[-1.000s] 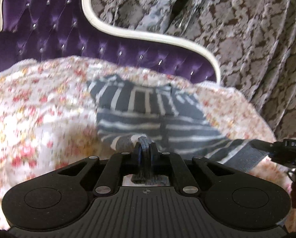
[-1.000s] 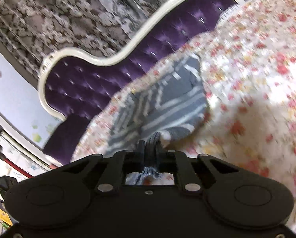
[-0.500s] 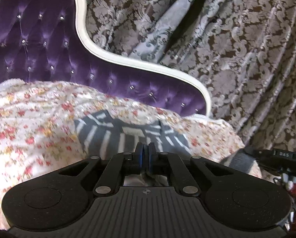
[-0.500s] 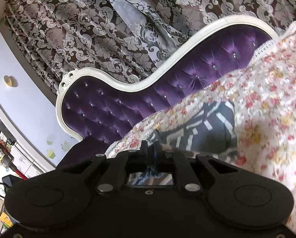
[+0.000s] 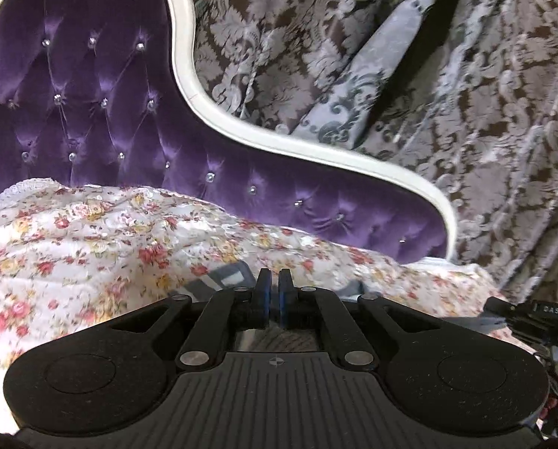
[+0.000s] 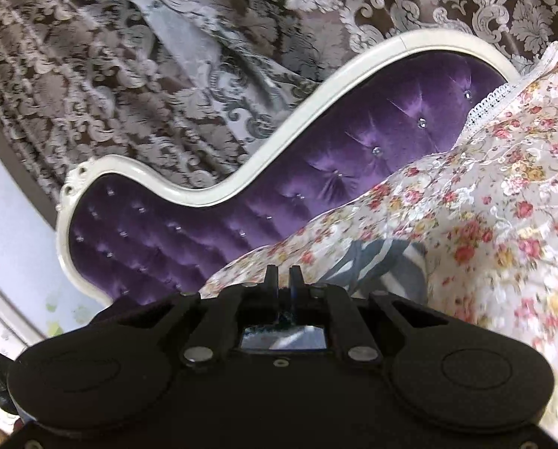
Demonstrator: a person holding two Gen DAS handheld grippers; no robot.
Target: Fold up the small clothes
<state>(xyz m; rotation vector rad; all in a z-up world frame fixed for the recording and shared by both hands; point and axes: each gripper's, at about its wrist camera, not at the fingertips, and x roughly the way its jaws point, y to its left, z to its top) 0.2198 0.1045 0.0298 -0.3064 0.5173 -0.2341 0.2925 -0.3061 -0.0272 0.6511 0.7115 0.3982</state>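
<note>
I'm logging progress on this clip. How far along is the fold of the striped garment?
Underway, not finished. The left gripper and right gripper each have jaws nearly closed, apparently pinching an edge of the grey striped garment, which is lifted off the floral bedspread. Laying that edge over and releasing remains.

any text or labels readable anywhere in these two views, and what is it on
"DAS" in white letters, on the black device at the right edge of the left wrist view; anything after those letters is cut off or too blurred to read.
Right wrist view: no readable text. The bright scraps at the far left edge are too small and blurred to tell whether they carry writing.
</note>
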